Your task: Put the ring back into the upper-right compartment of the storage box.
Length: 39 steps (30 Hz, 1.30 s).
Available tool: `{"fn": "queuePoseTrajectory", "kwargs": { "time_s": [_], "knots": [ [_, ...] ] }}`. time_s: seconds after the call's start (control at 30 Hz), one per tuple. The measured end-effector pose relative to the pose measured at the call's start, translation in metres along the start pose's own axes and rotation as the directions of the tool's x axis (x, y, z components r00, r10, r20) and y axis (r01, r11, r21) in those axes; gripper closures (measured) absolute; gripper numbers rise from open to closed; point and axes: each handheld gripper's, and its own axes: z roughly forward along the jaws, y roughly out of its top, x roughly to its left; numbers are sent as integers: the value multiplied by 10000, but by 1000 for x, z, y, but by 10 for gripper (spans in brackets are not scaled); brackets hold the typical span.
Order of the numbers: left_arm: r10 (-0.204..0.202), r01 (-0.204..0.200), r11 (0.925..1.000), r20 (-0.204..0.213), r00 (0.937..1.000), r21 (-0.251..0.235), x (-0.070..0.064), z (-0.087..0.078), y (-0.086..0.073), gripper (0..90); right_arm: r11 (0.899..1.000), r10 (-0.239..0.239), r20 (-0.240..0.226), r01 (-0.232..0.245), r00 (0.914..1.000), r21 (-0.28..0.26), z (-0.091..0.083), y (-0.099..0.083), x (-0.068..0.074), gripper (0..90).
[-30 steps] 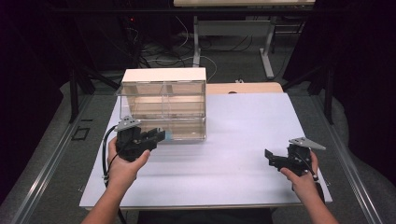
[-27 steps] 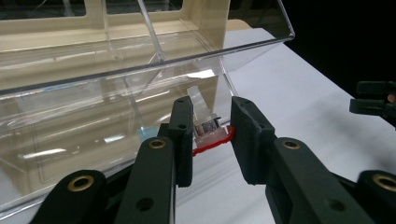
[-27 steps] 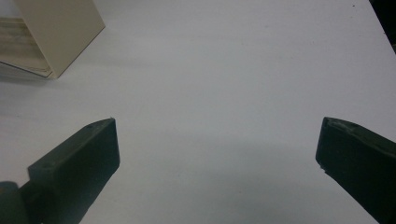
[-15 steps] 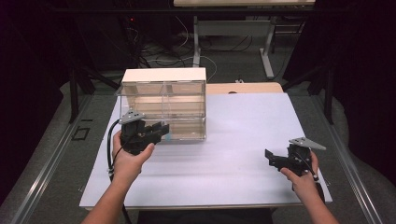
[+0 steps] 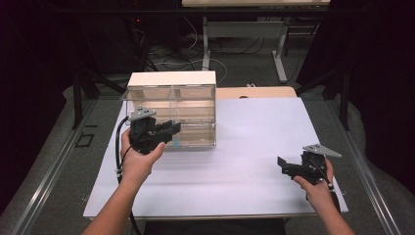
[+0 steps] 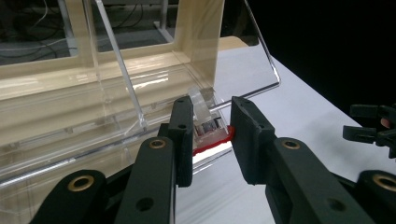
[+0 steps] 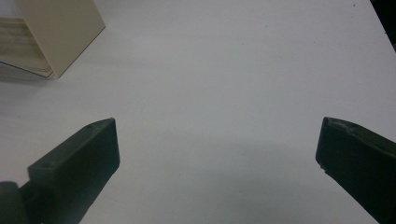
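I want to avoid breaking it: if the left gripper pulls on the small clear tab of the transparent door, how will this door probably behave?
The clear door looks like thin stiff acrylic, so it probably swings rather than bends. The tab between the left gripper jaws seems smooth and may slip. The cabinet looks light and might slide.

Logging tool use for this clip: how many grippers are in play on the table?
2. The left gripper is up against the front of the clear cabinet, jaws either side of its small handle tab. The right gripper sits open over the bare white table, near its right edge.
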Motion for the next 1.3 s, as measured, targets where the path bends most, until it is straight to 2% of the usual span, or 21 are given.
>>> {"fn": "queuePoseTrajectory", "kwargs": {
  "time_s": [0.53,0.83,1.3],
  "knots": [
    [250,-248,9996,-106,9996,108,-4,7,21,711,10000,-4,-49,5,10000,77,0,0,-1,0],
    [41,-39,10000,-200,9998,83,-5,17,27,711,10000,0,-24,1,10000,55,0,0,-1,0],
    [-75,82,9996,-276,9996,253,-7,35,35,711,10000,-2,-70,2,10000,79,0,0,-1,0]
  ]
}}
